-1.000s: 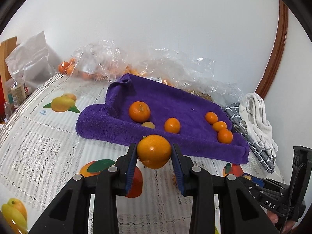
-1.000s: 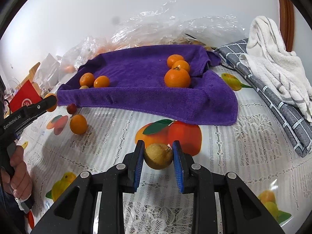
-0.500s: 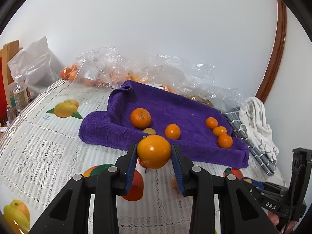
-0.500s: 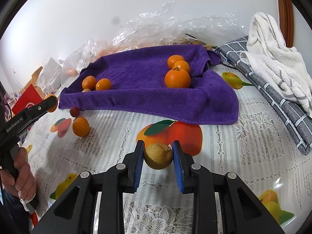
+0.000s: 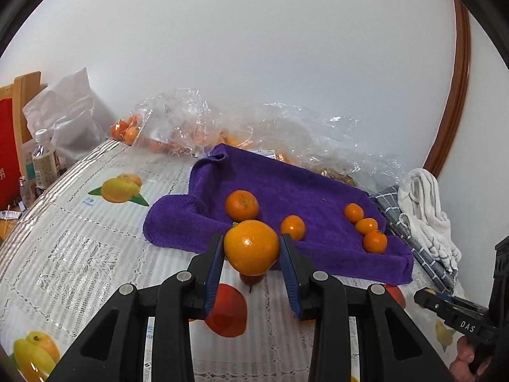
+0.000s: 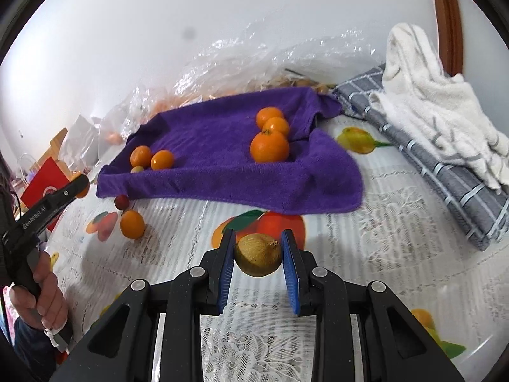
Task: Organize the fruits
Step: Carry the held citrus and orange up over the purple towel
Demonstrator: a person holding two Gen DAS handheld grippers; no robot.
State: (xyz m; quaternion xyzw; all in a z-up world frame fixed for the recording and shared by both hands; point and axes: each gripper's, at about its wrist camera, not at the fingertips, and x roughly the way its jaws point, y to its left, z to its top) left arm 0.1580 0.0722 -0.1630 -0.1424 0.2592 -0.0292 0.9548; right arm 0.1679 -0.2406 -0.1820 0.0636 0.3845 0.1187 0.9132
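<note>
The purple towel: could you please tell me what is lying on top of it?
On the purple towel lie five oranges and one small greenish fruit. Its folds could hide more.

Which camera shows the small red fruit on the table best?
The right wrist view: the red fruit sits in the open at the purple towel's near edge. In the left wrist view only its underside peeks out below the held orange.
</note>
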